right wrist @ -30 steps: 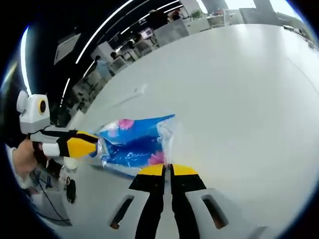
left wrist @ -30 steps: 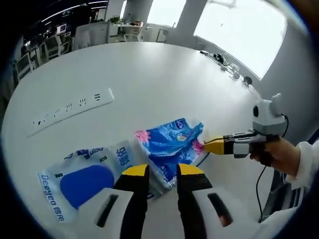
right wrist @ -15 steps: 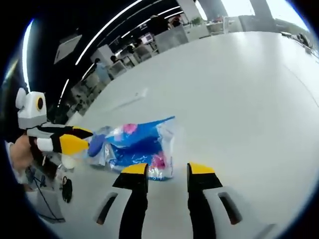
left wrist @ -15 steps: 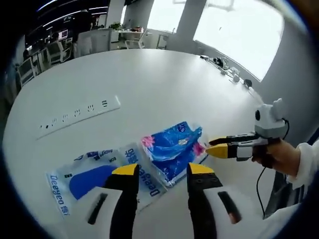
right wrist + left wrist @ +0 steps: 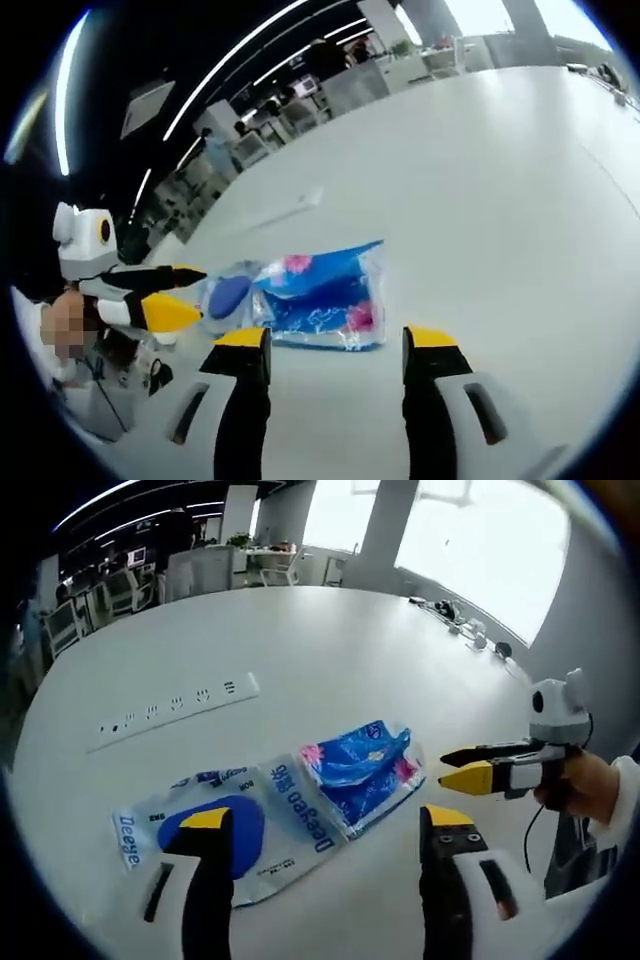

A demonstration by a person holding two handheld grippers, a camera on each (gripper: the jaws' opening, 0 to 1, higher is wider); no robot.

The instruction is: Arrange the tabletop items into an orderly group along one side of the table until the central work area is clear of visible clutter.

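A: Item one, left tool (image 5: 330,825): yellow-tipped black jaws spread wide, nothing between them, poised over the near edge of the round white worktop (image 5: 330,650).

B: Item two, right tool (image 5: 335,345): jaws likewise apart and empty. It also shows from the side in the left gripper view, held in a person's hand (image 5: 585,788), its tips pointing toward the packs.

A: Item three, blue floral plastic tissue pack (image 5: 362,775), lying flat near the worktop's edge just beyond both tools.

B: Item four, clear-and-white flat packet with a large blue oval and blue lettering (image 5: 215,815), touching or slightly overlapping the floral pack on one side; which lies on top I cannot tell.

A: Item five, long white power strip (image 5: 175,712), well apart, toward the centre.

B: Risks, as I judge them: both packs sit close to the edge, so a careless sideways nudge could slide one off. Slippery film may crumple or escape a shallow pinch.

A: Not legible: the full lettering, small objects at the far rim, and the worktop edge nearest the tools, cut off by the jaws.
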